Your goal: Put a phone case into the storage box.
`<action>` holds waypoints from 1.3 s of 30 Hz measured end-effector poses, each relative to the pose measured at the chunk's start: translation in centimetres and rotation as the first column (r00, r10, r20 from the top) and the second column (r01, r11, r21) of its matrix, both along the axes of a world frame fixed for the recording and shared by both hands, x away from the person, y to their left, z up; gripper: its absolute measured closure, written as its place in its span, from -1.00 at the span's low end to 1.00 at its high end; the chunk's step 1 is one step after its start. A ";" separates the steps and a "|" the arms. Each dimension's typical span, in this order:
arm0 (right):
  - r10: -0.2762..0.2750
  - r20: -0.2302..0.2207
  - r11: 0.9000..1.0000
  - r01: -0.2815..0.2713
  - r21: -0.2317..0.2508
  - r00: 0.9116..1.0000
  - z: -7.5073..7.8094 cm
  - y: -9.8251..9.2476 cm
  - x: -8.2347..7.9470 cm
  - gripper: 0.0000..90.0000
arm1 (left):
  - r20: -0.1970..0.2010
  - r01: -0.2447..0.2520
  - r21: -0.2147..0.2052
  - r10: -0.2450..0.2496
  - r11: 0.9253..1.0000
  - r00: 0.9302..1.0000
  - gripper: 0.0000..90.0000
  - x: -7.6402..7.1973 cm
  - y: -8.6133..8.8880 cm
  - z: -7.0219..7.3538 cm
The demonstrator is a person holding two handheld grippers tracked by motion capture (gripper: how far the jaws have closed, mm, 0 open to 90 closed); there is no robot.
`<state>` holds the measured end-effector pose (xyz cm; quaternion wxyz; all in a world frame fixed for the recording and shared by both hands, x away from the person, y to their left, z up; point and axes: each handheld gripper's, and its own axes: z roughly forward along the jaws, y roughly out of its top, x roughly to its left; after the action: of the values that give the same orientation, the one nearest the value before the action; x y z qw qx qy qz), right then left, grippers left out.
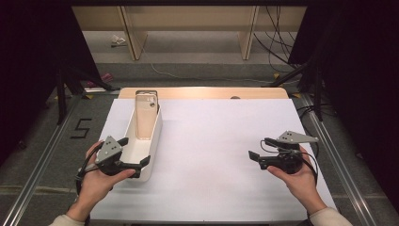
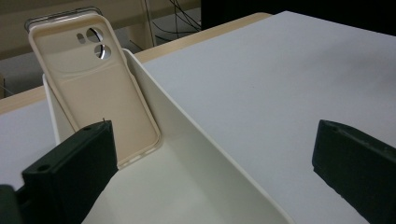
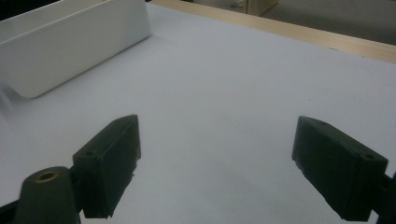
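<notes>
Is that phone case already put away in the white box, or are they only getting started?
Looks done: the beige phone case leans upright inside the white bin, against its far end. In hand: nothing; the left tool is open at the bin's near end, one jaw inside, one outside. The right tool is open above bare table. What is left can't be told.

Phone case (image 1: 145,117) upright in bin (image 1: 153,141), left on table (image 1: 221,141).
</notes>
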<state>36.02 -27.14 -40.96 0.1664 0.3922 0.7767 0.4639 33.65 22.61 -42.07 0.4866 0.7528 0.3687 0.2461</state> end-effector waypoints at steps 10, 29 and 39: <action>-0.009 0.004 1.000 0.009 -0.008 1.000 0.0 -0.4 -0.1 -0.64 | -0.009 0.006 -0.003 -0.006 1.000 1.000 -1.00 -0.4 0.2 -0.6; -0.011 0.003 1.000 0.011 -0.015 1.000 0.0 -0.6 -0.1 -0.64 | 0.003 0.020 0.007 -0.020 1.000 1.000 -1.00 -1.2 0.1 -1.0; -0.008 0.001 1.000 0.008 -0.016 1.000 -0.1 -0.6 -0.2 -0.64 | 0.006 0.022 0.007 -0.022 1.000 1.000 -1.00 -1.6 0.2 -1.2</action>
<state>35.86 -27.71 -41.07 0.1720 0.3938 0.7786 0.4572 32.06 22.78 -43.23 0.4876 0.7578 0.3582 0.2444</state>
